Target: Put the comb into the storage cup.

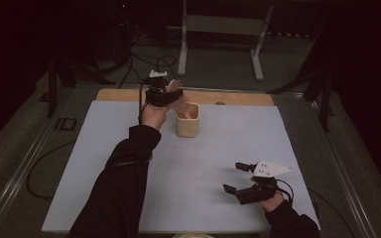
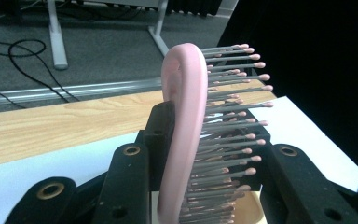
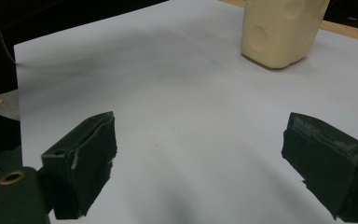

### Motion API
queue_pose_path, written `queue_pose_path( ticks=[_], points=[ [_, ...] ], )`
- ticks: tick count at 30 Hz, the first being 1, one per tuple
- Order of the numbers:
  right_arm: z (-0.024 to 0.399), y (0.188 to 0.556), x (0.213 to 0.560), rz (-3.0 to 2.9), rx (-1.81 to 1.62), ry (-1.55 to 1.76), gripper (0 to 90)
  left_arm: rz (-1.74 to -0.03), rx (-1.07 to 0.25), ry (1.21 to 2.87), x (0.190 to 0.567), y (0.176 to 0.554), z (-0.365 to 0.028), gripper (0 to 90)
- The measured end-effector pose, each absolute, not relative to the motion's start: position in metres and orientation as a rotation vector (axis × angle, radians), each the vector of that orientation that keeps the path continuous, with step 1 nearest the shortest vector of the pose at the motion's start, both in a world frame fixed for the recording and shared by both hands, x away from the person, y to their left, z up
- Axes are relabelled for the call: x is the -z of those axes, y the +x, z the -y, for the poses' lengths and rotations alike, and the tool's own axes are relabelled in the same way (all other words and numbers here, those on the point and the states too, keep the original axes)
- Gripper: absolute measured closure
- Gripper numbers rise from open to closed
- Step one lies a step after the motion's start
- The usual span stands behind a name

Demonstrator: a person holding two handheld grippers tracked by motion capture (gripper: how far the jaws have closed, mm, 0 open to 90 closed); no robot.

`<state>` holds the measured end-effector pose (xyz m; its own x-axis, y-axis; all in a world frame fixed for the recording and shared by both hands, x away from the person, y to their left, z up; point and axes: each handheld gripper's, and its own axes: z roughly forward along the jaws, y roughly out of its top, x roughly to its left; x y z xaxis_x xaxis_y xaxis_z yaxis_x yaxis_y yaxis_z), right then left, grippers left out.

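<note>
A pink hairbrush (image 2: 184, 116) with grey, pink-tipped bristles stands between the jaws of my left gripper (image 2: 209, 144), which is shut on it. In the high view that gripper (image 1: 166, 96) holds the hairbrush (image 1: 175, 88) at the far side of the table. The brush's lower end reaches down into a cream cup (image 1: 187, 124). The cup's rim (image 2: 251, 210) shows just below the brush. My right gripper (image 1: 233, 177) rests near the front right of the white mat, open, with nothing between its jaws. From my right gripper (image 3: 205, 158) the cream cup (image 3: 282, 30) stands far ahead.
A white mat (image 1: 218, 153) covers most of the table, with a strip of bare wood (image 1: 228, 97) along its far edge. Beyond the table stand a metal frame's legs (image 1: 182, 49) and loose cables (image 1: 144, 62) on the floor.
</note>
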<state>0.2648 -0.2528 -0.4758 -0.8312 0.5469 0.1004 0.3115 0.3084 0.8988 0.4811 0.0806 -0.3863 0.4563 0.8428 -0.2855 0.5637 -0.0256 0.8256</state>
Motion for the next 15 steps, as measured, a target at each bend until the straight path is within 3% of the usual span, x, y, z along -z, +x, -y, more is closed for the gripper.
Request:
queue_pose_path(
  ticks=[15],
  points=[
    [0.2519, 0.2645, 0.4761, -2.355, -1.534, 0.792, 9.7, -1.193, -0.334, 1.729, 0.3923, 0.4828, -0.0823, 65.4]
  ],
)
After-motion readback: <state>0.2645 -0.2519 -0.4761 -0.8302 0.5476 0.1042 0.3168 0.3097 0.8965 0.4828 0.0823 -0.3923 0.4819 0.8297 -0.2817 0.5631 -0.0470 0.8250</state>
